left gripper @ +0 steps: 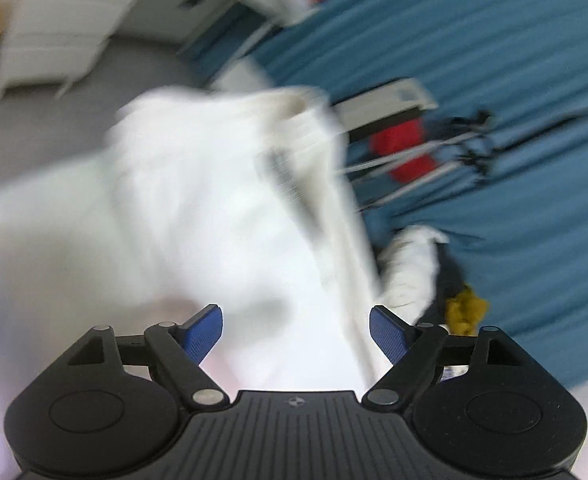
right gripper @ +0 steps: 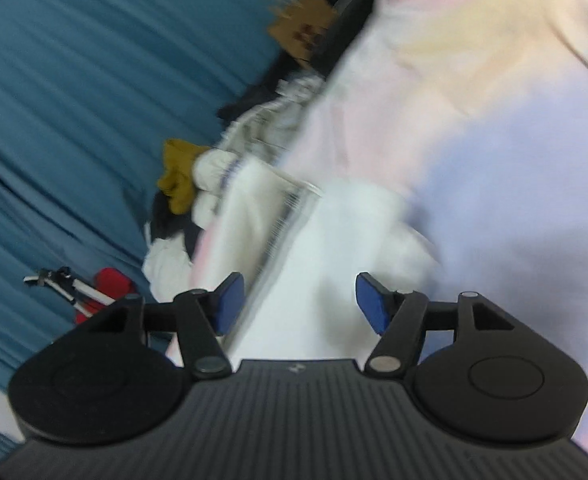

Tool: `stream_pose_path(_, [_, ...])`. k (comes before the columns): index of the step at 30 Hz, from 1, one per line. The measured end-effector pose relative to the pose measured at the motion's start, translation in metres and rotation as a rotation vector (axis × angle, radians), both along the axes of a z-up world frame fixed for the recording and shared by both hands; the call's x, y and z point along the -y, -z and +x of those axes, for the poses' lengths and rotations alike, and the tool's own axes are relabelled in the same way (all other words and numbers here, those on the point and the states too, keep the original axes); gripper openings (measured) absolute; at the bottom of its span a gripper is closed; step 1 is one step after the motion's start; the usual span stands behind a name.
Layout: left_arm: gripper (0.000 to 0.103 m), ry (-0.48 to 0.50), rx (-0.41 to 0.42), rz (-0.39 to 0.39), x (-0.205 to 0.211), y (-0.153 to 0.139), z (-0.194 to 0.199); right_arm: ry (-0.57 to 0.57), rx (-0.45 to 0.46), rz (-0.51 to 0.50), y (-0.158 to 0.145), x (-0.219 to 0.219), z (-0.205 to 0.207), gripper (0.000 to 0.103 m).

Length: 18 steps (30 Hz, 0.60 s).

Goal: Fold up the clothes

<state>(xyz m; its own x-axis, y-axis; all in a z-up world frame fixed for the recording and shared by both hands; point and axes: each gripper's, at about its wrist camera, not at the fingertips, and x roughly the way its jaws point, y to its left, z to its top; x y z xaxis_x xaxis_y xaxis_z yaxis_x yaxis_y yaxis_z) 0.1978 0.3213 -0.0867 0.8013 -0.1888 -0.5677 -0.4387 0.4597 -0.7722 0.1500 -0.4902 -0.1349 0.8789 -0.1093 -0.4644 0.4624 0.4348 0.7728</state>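
Note:
Both views are motion-blurred. A white garment (left gripper: 197, 208) with a ribbed collar lies spread in front of my left gripper (left gripper: 296, 332), which is open and empty just above it. In the right wrist view the same white garment (right gripper: 326, 248) lies on a pastel pink, yellow and lilac surface (right gripper: 494, 128). My right gripper (right gripper: 298, 303) is open and empty over the white fabric. A heap of other clothes (right gripper: 197, 200), white, dark and mustard yellow, sits at the surface's edge; the heap also shows in the left wrist view (left gripper: 434, 276).
A blue curtain (left gripper: 494, 80) hangs behind. A red object with metal tripod legs (left gripper: 410, 152) stands by it and shows in the right wrist view (right gripper: 101, 284). White furniture (left gripper: 61, 28) and grey floor are at far left. A brown item (right gripper: 302, 32) lies beyond the heap.

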Motion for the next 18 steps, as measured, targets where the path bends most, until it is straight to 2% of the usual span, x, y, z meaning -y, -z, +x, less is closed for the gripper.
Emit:
stream_pose_path(1, [0.083, -0.007, -0.046, -0.055, -0.003, 0.011, -0.007, 0.003, -0.02, 0.033, 0.006, 0.0, -0.007, 0.065])
stream_pose_path(6, [0.083, -0.001, -0.069, -0.181, -0.016, 0.041, 0.0, -0.063, -0.013, 0.18, 0.04, 0.007, -0.007, 0.065])
stream_pose_path(9, [0.083, -0.009, -0.046, -0.153, -0.019, 0.051, 0.018, -0.064, 0.014, 0.201, 0.052, 0.007, 0.007, 0.065])
stream_pose_path(15, [0.083, -0.025, 0.03, -0.08, -0.013, 0.06, 0.06, -0.034, 0.05, 0.11, 0.057, 0.01, 0.033, 0.064])
stream_pose_path(16, [0.081, -0.015, 0.038, -0.062, -0.012, 0.061, 0.064, -0.02, 0.051, 0.103, 0.058, 0.011, 0.036, 0.057])
stream_pose_path(17, [0.07, -0.009, 0.035, -0.048, -0.011, 0.061, 0.07, -0.008, 0.044, 0.091, 0.059, 0.011, 0.039, 0.053])
stream_pose_path(18, [0.061, -0.006, 0.032, -0.029, -0.01, 0.06, 0.075, -0.003, 0.035, 0.075, 0.059, 0.011, 0.041, 0.042])
